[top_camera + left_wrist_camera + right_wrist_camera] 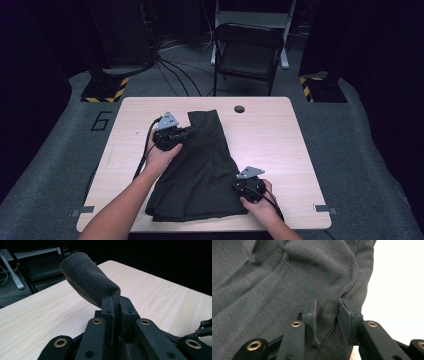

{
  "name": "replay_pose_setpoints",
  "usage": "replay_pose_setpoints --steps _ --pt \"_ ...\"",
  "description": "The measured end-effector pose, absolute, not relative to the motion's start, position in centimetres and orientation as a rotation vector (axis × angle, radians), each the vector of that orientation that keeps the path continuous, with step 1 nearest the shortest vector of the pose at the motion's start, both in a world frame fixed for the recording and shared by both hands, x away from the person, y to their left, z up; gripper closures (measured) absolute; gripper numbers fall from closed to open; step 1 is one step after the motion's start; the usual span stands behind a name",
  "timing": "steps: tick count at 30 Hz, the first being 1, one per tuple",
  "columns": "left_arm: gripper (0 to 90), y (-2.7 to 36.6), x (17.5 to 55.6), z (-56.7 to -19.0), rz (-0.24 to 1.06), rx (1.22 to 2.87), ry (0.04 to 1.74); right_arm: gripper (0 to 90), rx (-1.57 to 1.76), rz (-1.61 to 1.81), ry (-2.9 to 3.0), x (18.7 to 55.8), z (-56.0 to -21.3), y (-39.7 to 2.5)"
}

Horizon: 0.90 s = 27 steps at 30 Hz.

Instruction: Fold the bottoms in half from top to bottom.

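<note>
Where pinched, dark knit garment (90,282) rolled.

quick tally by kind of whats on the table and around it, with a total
dark garment: 1
hand-held tool: 2, the left tool shut on the garment's far end, the right tool open at its right edge
table: 1
folding chair: 1
total: 5

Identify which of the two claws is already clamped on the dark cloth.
The left claw: its jaws pinch a fold of the cloth. The right claw stands open over it.
</note>
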<state>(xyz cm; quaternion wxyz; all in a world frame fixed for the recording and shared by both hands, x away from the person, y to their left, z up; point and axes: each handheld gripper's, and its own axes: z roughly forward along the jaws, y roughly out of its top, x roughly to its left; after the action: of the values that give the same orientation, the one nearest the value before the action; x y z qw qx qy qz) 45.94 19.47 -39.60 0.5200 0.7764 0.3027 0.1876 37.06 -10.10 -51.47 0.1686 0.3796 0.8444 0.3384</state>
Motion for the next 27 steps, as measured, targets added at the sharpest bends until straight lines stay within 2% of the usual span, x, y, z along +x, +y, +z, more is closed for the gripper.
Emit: replay_pose_setpoints --steps 14,27 --pt "83.4 20.2 43.9 -39.9 0.406 1.874 0.667 67.7 1.080 0.957 2.391 37.1 -51.5 -10.1" --pt "83.4 20.6 41.7 -42.7 0.319 1.880 0.665 67.7 1.101 0.954 2.393 37.1 -51.5 -10.1"
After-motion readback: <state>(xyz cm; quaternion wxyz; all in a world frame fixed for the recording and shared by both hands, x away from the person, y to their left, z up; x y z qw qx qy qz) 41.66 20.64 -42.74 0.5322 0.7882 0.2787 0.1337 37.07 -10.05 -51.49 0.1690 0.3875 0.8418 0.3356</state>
